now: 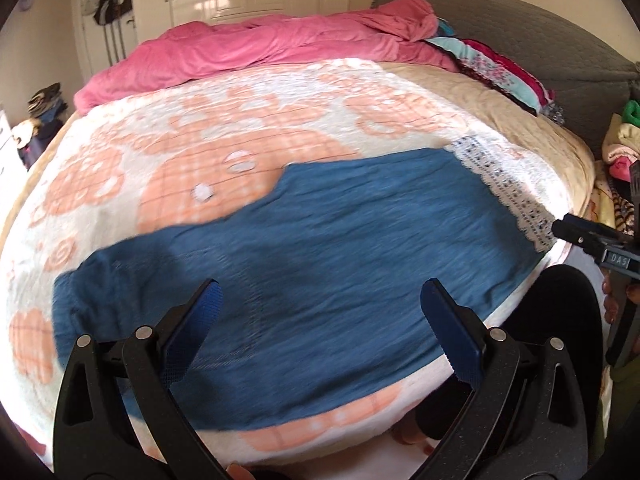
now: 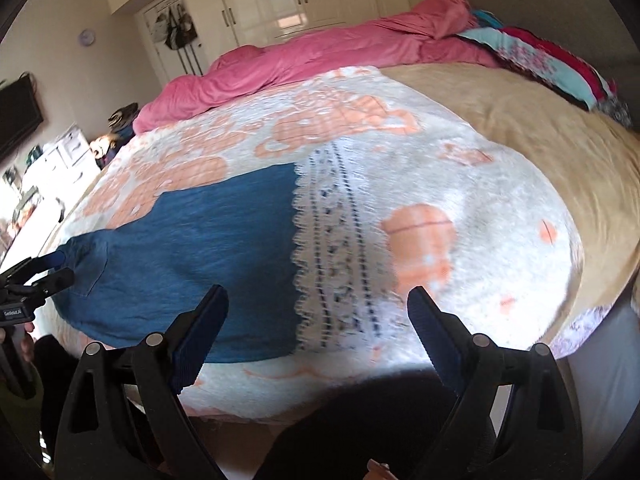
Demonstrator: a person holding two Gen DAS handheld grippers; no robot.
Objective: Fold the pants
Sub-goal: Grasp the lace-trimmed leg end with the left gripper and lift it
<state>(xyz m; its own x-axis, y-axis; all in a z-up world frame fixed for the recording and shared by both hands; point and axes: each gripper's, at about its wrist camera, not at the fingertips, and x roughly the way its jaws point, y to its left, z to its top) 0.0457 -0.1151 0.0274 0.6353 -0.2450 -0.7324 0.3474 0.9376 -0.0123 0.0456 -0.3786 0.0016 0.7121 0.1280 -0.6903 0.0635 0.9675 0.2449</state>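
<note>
Left wrist view: blue pants (image 1: 304, 236) lie flat across the near part of the bed, on a peach-and-white blanket (image 1: 224, 120); waist end to the left, lace-trimmed cuffs (image 1: 508, 188) to the right.
Right wrist view: same pants, blue cloth left of centre, lace band (image 2: 340, 248) under and ahead of the tool.
Left gripper (image 1: 320, 312): jaws spread wide, nothing between them, hovering over the blue cloth; whether it clears the cloth or brushes it cannot be told through the blur.
Right gripper (image 2: 316, 316): jaws wide apart, nothing held, hanging above the cuff end.
Far side: pink quilt (image 1: 272, 48) bunched along the far edge, well apart from the pants.
Step in hand: judged as between folds; pants look laid leg on leg, both tools free and lining up for a grip.
Next move calls for: each tool to pinch an end, likely cuffs on the right, then carry that end leftward toward the waist, keeping edges matched.
Risk: lace may slip or bunch if pinched thinly.
</note>
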